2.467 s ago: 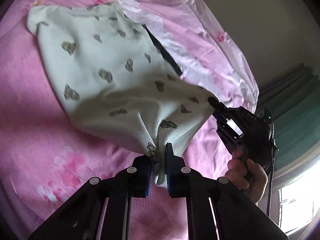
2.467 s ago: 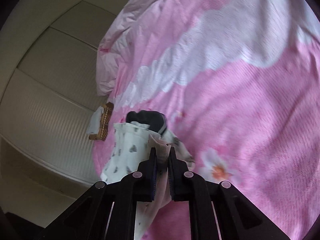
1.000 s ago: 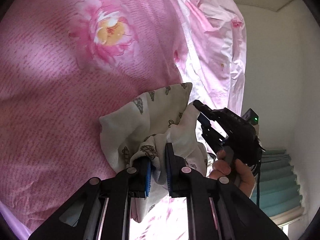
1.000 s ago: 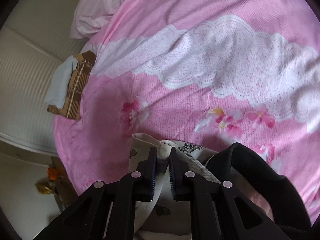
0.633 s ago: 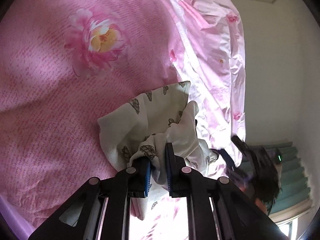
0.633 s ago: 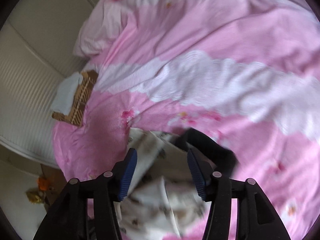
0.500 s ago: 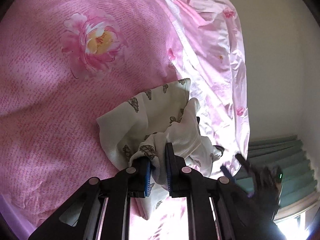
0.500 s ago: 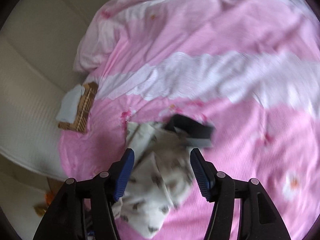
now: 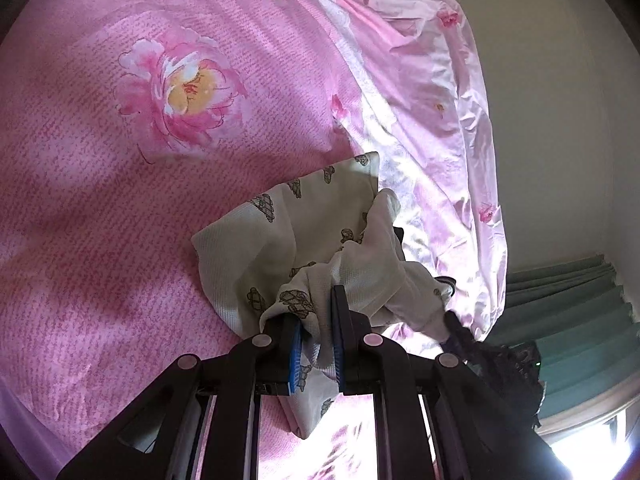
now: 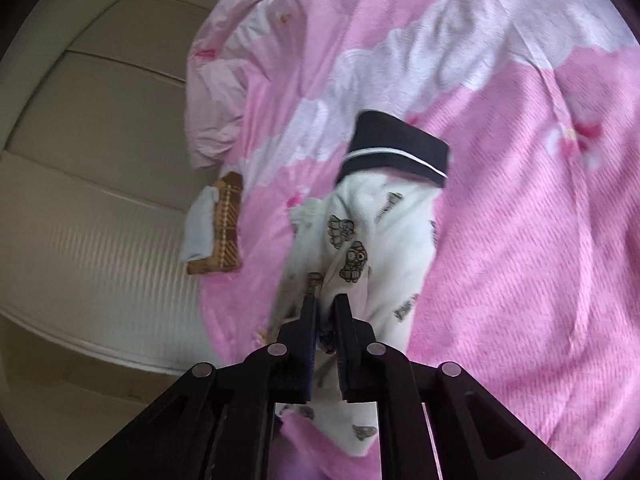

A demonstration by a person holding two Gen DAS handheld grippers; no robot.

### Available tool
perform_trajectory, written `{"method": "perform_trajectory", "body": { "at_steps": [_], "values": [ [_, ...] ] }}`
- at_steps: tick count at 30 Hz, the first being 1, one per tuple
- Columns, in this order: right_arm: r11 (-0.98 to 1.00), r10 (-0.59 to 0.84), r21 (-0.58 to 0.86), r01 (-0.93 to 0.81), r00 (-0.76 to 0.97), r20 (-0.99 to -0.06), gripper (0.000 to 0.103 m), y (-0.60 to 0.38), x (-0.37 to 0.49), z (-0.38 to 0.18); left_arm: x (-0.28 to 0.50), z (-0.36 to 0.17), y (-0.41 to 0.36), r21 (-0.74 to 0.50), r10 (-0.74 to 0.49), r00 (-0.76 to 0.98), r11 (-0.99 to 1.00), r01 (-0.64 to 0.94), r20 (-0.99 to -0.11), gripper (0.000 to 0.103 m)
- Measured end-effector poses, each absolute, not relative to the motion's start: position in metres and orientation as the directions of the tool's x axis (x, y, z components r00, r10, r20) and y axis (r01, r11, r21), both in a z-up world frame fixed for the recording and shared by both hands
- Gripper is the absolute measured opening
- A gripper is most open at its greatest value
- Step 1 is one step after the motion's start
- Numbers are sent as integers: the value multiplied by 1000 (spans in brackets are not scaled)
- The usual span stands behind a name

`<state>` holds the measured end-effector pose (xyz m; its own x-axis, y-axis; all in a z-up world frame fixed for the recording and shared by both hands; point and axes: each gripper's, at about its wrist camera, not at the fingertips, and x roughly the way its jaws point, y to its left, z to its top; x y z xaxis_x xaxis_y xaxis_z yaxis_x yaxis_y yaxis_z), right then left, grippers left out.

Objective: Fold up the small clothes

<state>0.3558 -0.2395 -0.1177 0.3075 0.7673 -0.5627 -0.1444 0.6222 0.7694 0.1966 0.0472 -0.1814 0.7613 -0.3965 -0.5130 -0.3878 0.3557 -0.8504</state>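
A small white garment (image 9: pixel 280 232) printed with little bears is bunched on the pink flowered bedspread (image 9: pixel 100 200). My left gripper (image 9: pixel 314 304) is shut on a gathered fold of it. In the right wrist view the same garment (image 10: pixel 384 240) stretches away over the bedspread (image 10: pixel 520 260), its navy collar (image 10: pixel 396 148) at the far end. My right gripper (image 10: pixel 324 304) has its jaws closing tight, with a fold of the near edge pinched between them. Seen from the left wrist, the right gripper (image 9: pixel 492 352) is a dark blur at the garment's right end.
A folded brown plaid item with a pale blue piece on it (image 10: pixel 218 224) lies at the bed's left edge. White panelled doors (image 10: pixel 100 120) stand beyond. A rumpled pale pink sheet (image 9: pixel 432 80) covers the far side; green curtains (image 9: pixel 568 320) hang by a bright window.
The right gripper let go, opened wide, swung away across the bed, then closed again on the garment's near edge. The left gripper kept its hold and rolled slightly.
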Motion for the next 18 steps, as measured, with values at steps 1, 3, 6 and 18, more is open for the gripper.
{"method": "perform_trajectory", "body": {
  "at_steps": [1,3,6,18],
  "values": [
    [625,766,764,-158,311,-563,9,-238,358,-114,197,-182,48,-854,-402,761,345,-389,-509,14],
    [626,767,759,-178,315,-559,9,-232,366,-105,198,-184,51,-859,-412,759,331,-390,-504,14],
    [631,769,745,-217,303,-563,9,-214,385,-91,200,-188,58,-868,-426,758,300,-396,-493,14],
    [813,577,537,-228,186,-795,9,-113,479,-133,196,-204,74,-886,-465,755,220,-408,-463,15]
  ]
}}
